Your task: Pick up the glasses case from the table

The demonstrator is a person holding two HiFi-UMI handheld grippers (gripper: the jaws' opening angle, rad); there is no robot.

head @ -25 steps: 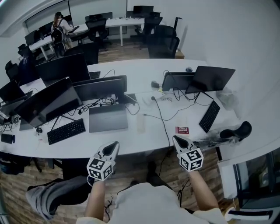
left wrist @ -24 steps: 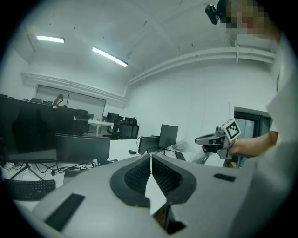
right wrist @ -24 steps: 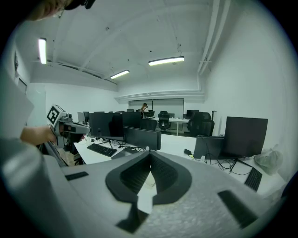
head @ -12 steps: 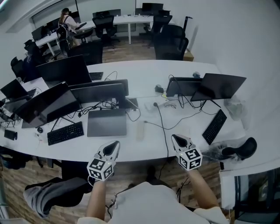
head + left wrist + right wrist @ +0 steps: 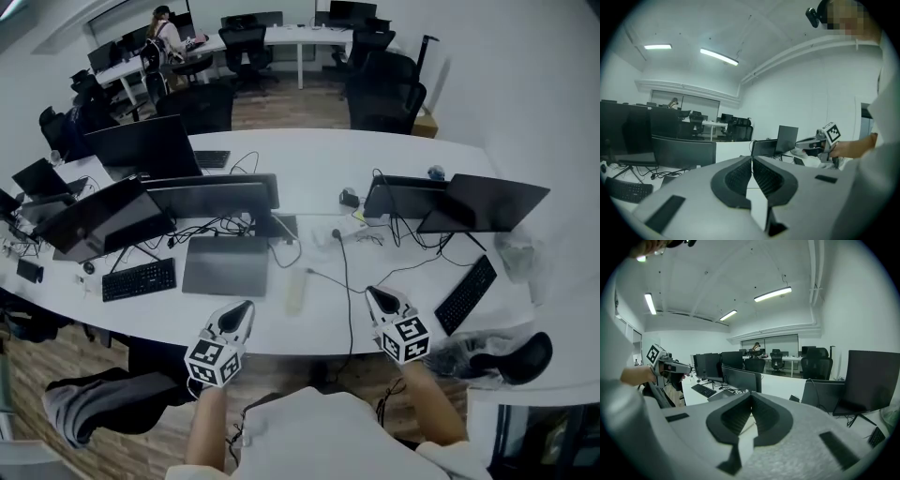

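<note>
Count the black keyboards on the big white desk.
3. Left black keyboard beside the flat grey laptop; right black keyboard at the white desk's right end; far black keyboard beside a black monitor. Monitors may hide more.

Open-plan office: long white desks (image 5: 309, 155), monitors (image 5: 141, 145), keyboards (image 5: 139, 279), black swivel chairs (image 5: 384, 94), strip lights (image 5: 772, 294)

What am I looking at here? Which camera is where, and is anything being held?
No robot: a person holds a two-jaw gripper in each hand. The top-down picture comes from a camera on their head; the other two ride on the left gripper and right gripper, looking along the jaws. Both pairs of jaws are shut and empty. On the white desk lie monitors, keyboards, a closed laptop and a pale oblong case, probably the glasses case, untouched ahead of the grippers.
</note>
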